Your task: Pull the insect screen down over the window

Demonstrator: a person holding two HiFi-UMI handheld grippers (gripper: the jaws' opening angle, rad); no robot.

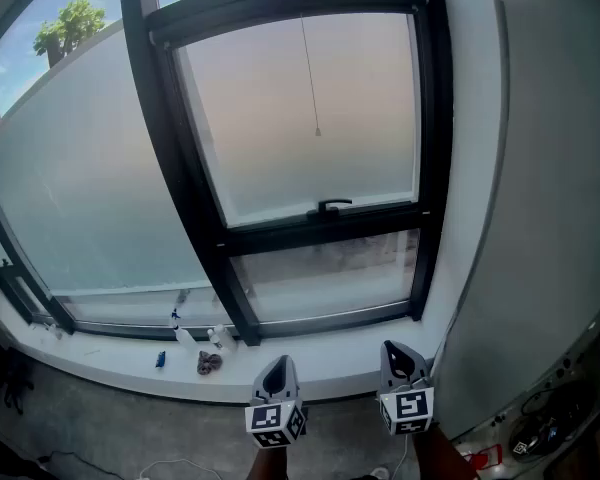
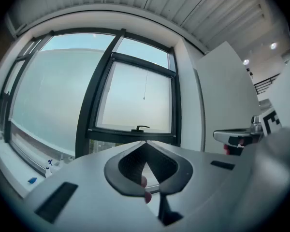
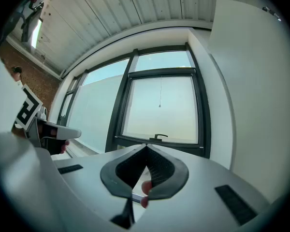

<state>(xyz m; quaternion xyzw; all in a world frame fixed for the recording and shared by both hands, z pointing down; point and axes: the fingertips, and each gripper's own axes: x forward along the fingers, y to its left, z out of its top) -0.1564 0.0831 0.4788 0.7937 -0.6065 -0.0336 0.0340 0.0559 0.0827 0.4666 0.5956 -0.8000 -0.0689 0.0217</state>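
A black-framed window [image 1: 310, 223] with frosted glass stands ahead. A thin pull cord [image 1: 310, 78] hangs from the dark bar [image 1: 290, 3] at the top of the frame and ends in a small bead [image 1: 317, 133] well above the black handle [image 1: 332, 206]. Both grippers are low, in front of the sill and far from the cord. My left gripper [image 1: 280, 368] is shut and holds nothing, and so is my right gripper [image 1: 398, 358]. In the left gripper view the cord [image 2: 145, 88] hangs above the shut tips [image 2: 146, 142]. The right gripper view has the cord [image 3: 160, 93] over its shut tips [image 3: 146, 145].
A white sill [image 1: 310, 363] runs under the window, with a spray bottle [image 1: 182, 333], a small blue thing [image 1: 160, 359] and a crumpled cloth [image 1: 209, 363] on its left part. A white wall [image 1: 540, 218] rises close on the right. A larger fixed pane [image 1: 80, 198] fills the left.
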